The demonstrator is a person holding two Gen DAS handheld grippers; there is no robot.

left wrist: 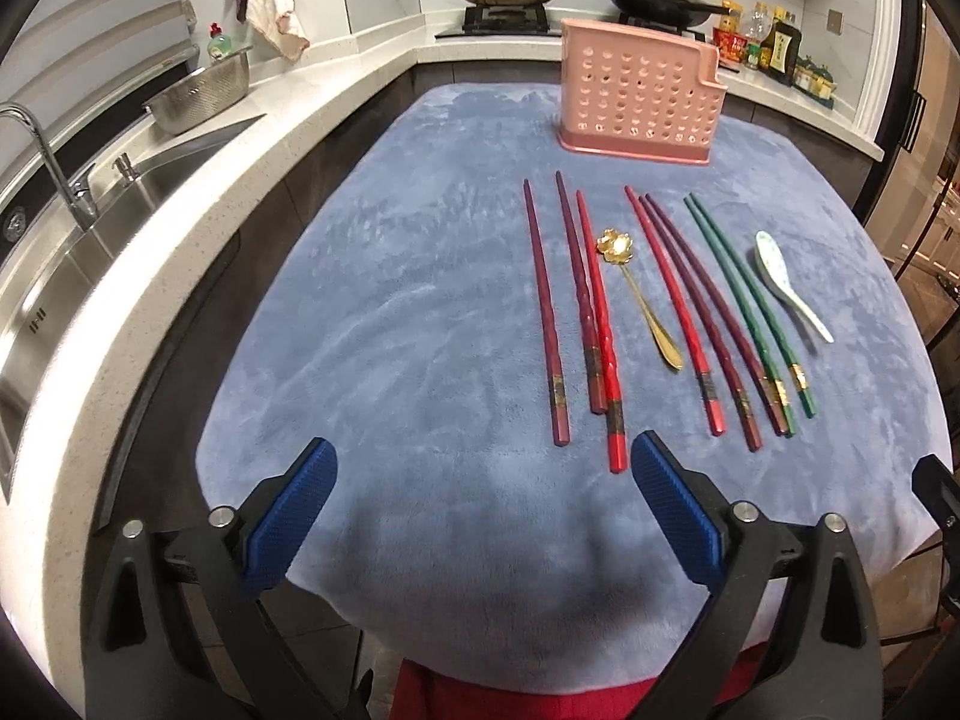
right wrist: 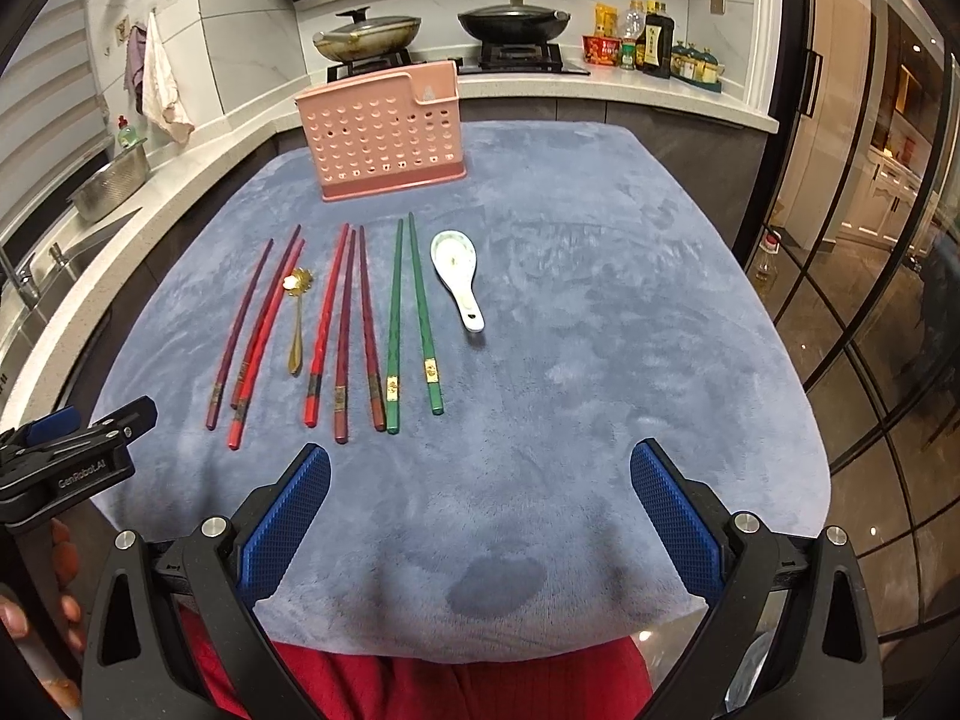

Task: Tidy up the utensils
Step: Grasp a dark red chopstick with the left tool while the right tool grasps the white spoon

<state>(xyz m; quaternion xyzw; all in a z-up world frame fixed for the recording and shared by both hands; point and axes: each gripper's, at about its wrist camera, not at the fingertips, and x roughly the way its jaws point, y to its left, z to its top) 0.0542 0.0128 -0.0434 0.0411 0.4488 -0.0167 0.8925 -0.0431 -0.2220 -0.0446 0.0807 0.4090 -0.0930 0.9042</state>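
Both grippers spread and empty over the near edge of the cloth; utensils lie in a row ahead.

Left gripper (left wrist: 480, 468) jaws wide apart, holding nothing, its right pad just beside the butt of a red chopstick (left wrist: 600, 336). Right gripper (right wrist: 480, 474) likewise spread, over bare blue cloth (right wrist: 600, 360). Beyond, lying lengthwise and roughly parallel: purple and red chopsticks (right wrist: 342, 330), a gold spoon (right wrist: 296, 312) among them, two green chopsticks (right wrist: 408, 312), then a white ceramic spoon (right wrist: 459, 276) at the right end. Pink perforated holder (right wrist: 384, 132) stands upright at the far side of the cloth, apart from the utensils. Sink (left wrist: 90, 228) at left; two lidded pans (right wrist: 438, 27) on the stove behind.
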